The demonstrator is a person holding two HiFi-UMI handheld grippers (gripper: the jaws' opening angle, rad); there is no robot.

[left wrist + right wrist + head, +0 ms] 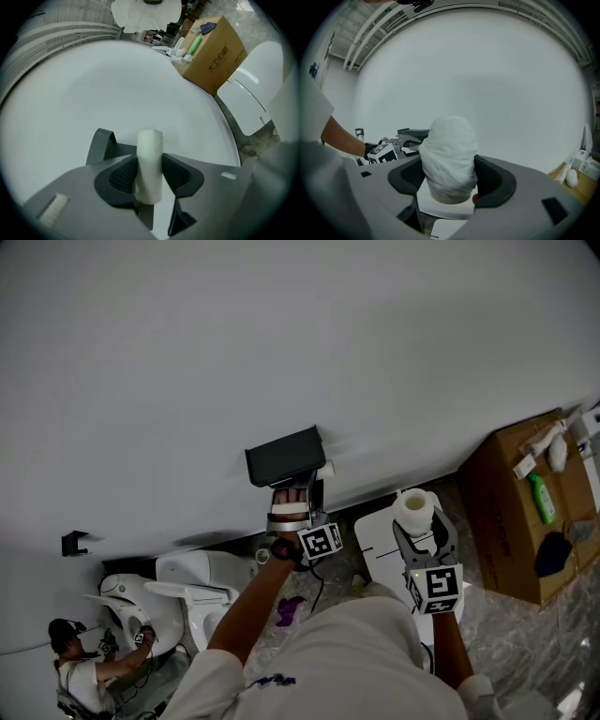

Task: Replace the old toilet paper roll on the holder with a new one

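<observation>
Toilet paper is in both my grippers. My left gripper (150, 173) has its jaws set narrow and pressed on the old roll (149, 164). That roll is down to a bare pale cardboard tube, and it stands upright between the ribbed pads with its top above them. Behind it in the left gripper view is only the plain white wall (93, 89).

In the head view my left gripper (291, 495) is raised just under the black holder (284, 456) fixed to the wall (281, 343). My gripper body covers the tube there, so I cannot tell whether the tube touches the holder.

My right gripper (451, 180) is clamped on the new roll (450, 159), which is full, white and a little crumpled and fills the gap between the jaws. In the head view that gripper (422, 527) is off to the right of the holder and apart from it. The new roll (414, 510) stands on end in its jaws, above a white panel (375, 542) on the floor.

Further right, a brown cardboard box (511, 521) sits against the wall with a green bottle (541, 498) lying on top. A white toilet (192, 589) stands at lower left, and a person (84, 673) crouches beside it.
</observation>
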